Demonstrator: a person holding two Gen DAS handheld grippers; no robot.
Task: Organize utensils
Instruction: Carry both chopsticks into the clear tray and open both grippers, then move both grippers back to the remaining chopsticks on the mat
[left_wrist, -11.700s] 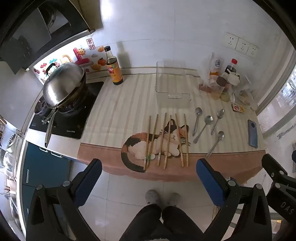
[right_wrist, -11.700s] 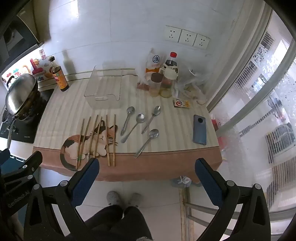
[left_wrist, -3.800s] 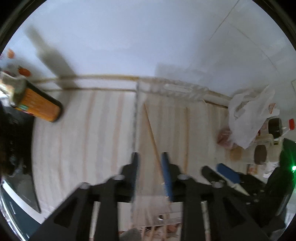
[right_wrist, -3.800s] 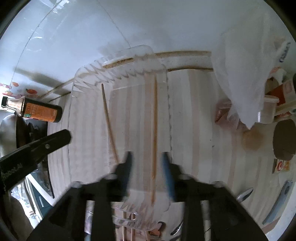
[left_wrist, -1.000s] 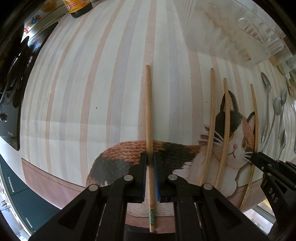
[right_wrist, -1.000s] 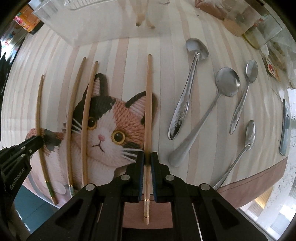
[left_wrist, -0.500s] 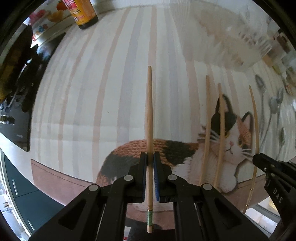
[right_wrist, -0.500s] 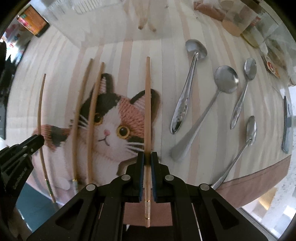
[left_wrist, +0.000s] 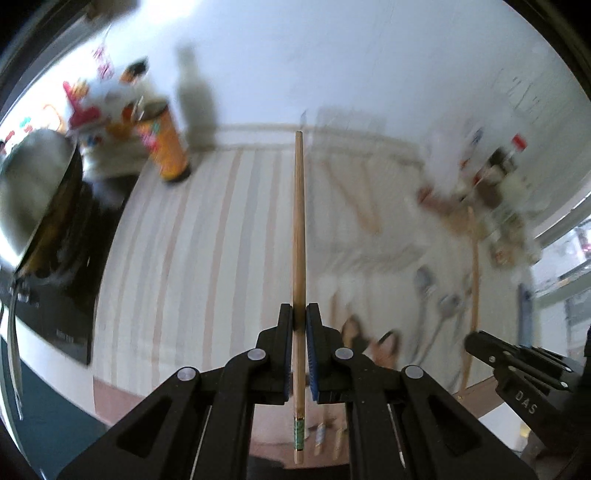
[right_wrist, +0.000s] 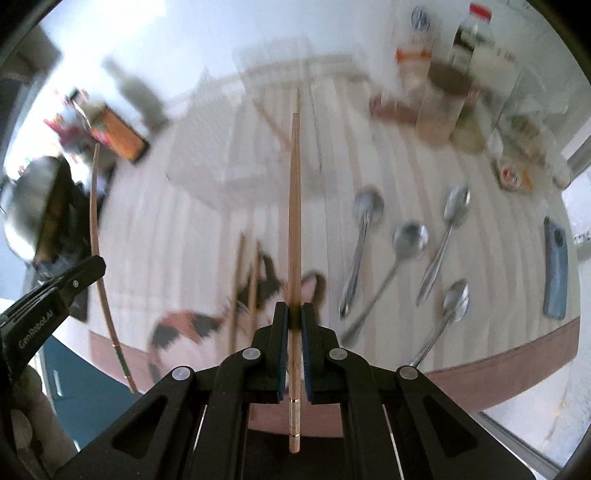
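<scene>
Wooden chopsticks, one pinched in the left gripper (left_wrist: 300, 319) and one in the right gripper (right_wrist: 294, 319), have lifted off the counter (right_wrist: 388, 177), presumably bound for the clear tray (right_wrist: 258, 110) beyond.

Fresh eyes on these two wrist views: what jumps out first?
A wooden chopstick clamped in the left tongs runs straight up the middle of the left view, and a second chopstick sits the same way in the right tongs. Four metal spoons lie on the striped mat to the right, and two chopsticks lie in the clear tray behind; everything else is blurred.
</scene>
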